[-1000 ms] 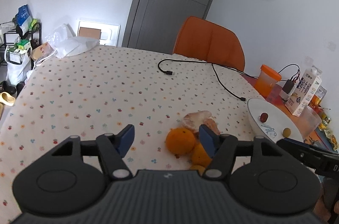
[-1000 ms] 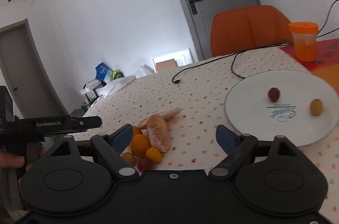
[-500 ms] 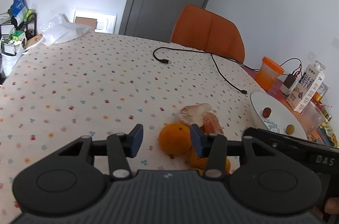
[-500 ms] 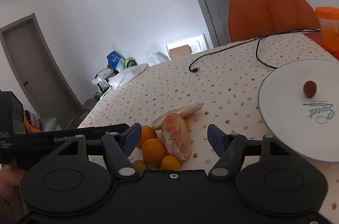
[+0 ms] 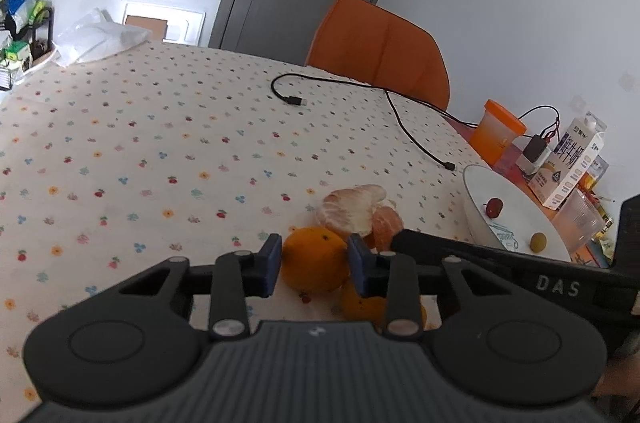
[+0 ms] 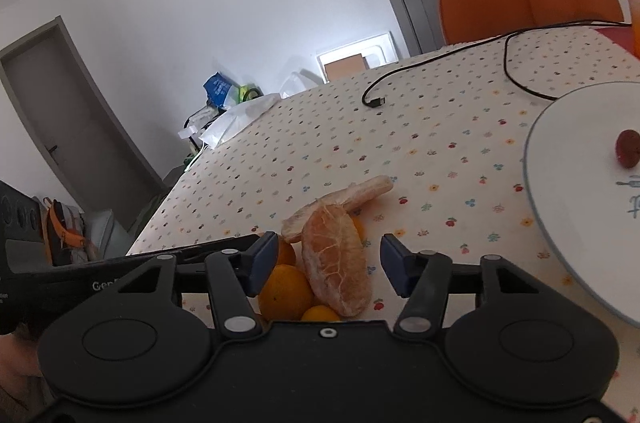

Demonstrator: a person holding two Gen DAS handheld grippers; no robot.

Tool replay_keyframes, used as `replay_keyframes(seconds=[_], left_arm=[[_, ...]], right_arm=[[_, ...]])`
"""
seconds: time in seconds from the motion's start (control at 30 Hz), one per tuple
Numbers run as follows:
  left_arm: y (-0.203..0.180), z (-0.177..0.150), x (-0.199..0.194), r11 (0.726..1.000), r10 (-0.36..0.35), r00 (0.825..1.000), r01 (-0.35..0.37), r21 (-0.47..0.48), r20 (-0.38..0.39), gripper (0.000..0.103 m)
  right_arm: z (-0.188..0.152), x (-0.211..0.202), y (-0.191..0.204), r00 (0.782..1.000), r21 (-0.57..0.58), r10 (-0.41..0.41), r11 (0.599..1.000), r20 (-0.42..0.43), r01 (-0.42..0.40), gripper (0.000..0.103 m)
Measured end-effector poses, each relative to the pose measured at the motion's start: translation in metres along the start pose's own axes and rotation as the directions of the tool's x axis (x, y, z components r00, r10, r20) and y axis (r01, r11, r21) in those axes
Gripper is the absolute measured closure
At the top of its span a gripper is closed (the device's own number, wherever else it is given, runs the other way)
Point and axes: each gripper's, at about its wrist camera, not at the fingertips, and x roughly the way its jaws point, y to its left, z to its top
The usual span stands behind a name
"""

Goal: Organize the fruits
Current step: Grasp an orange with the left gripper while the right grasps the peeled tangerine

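left gripper (image 5: 314, 263) low center of frame, jaws closing, right gripper (image 6: 328, 263) low center too, jaws closing, wider apart

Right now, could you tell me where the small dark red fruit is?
In the left wrist view, the small dark red fruit lies on the white round plate at right, near a small yellow-green fruit.

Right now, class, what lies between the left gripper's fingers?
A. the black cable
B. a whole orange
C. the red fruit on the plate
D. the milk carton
B: in the left wrist view the closing left gripper frames the orange on the tablecloth.
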Motion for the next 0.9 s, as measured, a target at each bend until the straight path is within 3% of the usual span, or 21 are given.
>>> replay_keyframes(seconds=[0.13, 0.33, 0.43, 0.9], left_arm=[[0.001, 0.000, 0.002, 1.000, -0.005, 1.000, 0.005, -0.003, 0.001, 0.069], [0.007, 0.000, 0.005, 0.999, -0.026, 0.999, 0.025, -0.038, -0.029, 0.066], [0.007, -0.001, 0.006, 0.998, -0.030, 0.999, 0.029, -0.048, -0.028, 0.065], [0.002, 0.007, -0.017, 1.000, 0.004, 0.999, -0.003, -0.026, 0.041, 0.067]], right_arm=[[0.002, 0.007, -0.003, 1.000, 0.019, 0.008, 1.000, -0.015, -0.008, 0.057], [-0.001, 0.015, -0.009, 0.999, 0.056, 0.026, 0.998, -0.045, -0.023, 0.059], [-0.001, 0.014, -0.014, 0.999, 0.070, 0.026, 0.997, -0.043, -0.023, 0.068], [0.004, -0.017, -0.017, 0.999, 0.069, 0.031, 0.997, 0.043, -0.034, 0.071]])
